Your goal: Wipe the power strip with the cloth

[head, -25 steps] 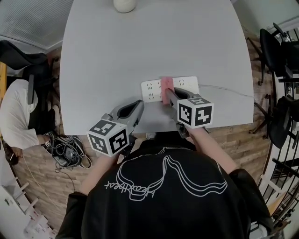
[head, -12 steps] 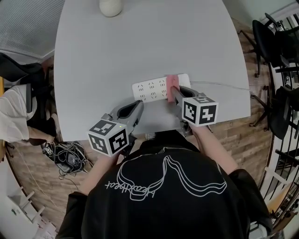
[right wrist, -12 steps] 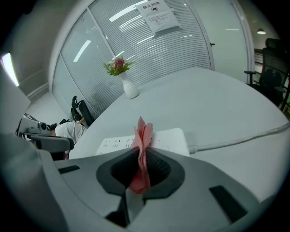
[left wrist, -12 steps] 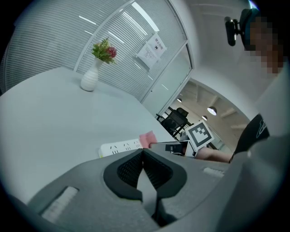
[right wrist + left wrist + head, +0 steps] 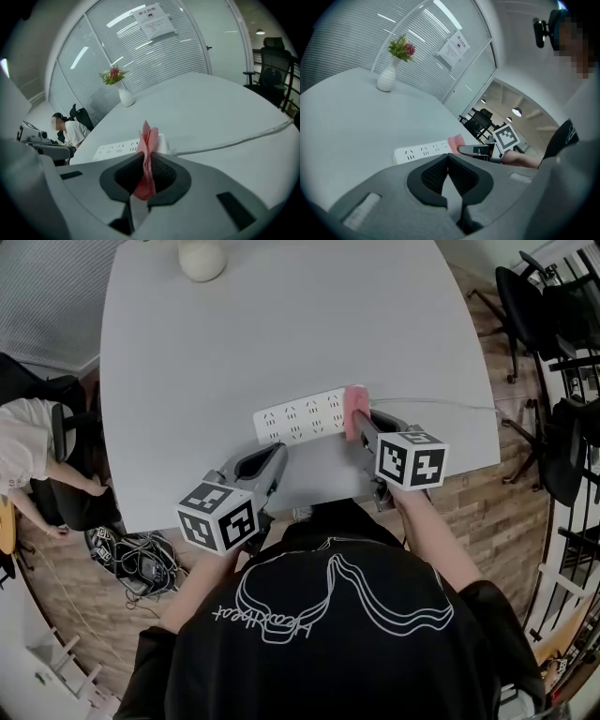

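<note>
Cloth (image 5: 354,407) slid to power strip (image 5: 295,418) cable end, clamped in right hand-held gripper (image 5: 357,429), left hand-held gripper (image 5: 277,452) closed, nearer the body

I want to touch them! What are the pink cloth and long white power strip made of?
The pink folded cloth looks like soft, thin fabric: it bunches in wavy layers. The long white power strip is probably hard, smooth plastic: straight edges, even surface.
</note>
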### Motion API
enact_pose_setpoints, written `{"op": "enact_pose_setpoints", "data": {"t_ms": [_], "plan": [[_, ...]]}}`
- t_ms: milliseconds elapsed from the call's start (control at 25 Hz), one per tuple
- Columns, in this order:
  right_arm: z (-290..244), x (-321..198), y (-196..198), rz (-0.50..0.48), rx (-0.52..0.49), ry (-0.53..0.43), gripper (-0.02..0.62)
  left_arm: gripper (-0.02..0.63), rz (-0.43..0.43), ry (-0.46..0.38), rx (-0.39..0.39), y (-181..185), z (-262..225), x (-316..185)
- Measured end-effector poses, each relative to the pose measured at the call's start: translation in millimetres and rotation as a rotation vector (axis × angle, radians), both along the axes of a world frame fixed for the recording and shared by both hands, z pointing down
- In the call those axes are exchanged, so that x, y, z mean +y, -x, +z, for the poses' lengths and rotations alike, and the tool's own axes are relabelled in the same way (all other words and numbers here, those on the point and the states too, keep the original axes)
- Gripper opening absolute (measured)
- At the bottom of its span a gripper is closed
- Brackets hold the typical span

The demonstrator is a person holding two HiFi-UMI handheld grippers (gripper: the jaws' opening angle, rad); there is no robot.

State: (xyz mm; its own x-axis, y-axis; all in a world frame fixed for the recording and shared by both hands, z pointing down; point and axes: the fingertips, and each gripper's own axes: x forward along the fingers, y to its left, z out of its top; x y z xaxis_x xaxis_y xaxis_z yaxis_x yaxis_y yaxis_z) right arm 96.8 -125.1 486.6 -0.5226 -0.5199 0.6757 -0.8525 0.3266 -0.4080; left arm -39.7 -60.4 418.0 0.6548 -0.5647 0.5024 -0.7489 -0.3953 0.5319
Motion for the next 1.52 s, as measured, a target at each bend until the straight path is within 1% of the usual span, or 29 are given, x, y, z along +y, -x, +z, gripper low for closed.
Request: {"op": "enact_pose_setpoints", "data": {"t_ms": [200, 480, 640, 840, 960, 1160, 1520], "plan": [[-0.7, 4.5, -3.7, 0.004, 0.000, -0.001, 0.044, 0.014, -0.003, 0.001, 0.001, 1.9, 0.4, 3.9], [1.3, 0.0, -25.7, 0.043, 0.029, -0.004, 0.046, 0.014, -0.006, 0.008, 0.003, 4.2, 4.0, 3.6], [0.8, 1.1, -28.0, 0.037, 0.035, -0.004, 0.048, 0.014, -0.011, 0.011, 0.000, 7.2, 4.3, 6.0], [-5.8, -0.5, -24.1, 0.028, 0.004, -0.003, 0.044, 0.014, -0.021, 0.014, 0.000, 11.7, 5.5, 7.0], [-15.2, -1.6, -15.8, 0.017, -0.018, -0.020, 0.043, 0.014, -0.035, 0.012, -0.002, 16.9, 5.6, 7.8], [-28.7, 2.2, 12.4, -0.043, -0.049, -0.041, 0.043, 0.014, -0.059, 0.009, -0.002, 26.5, 5.1, 11.8], [-38.7, 9.1, 75.5, -0.194, -0.117, -0.042, 0.043, 0.014, -0.124, 0.011, -0.018, 50.4, 2.4, 19.1]]}}
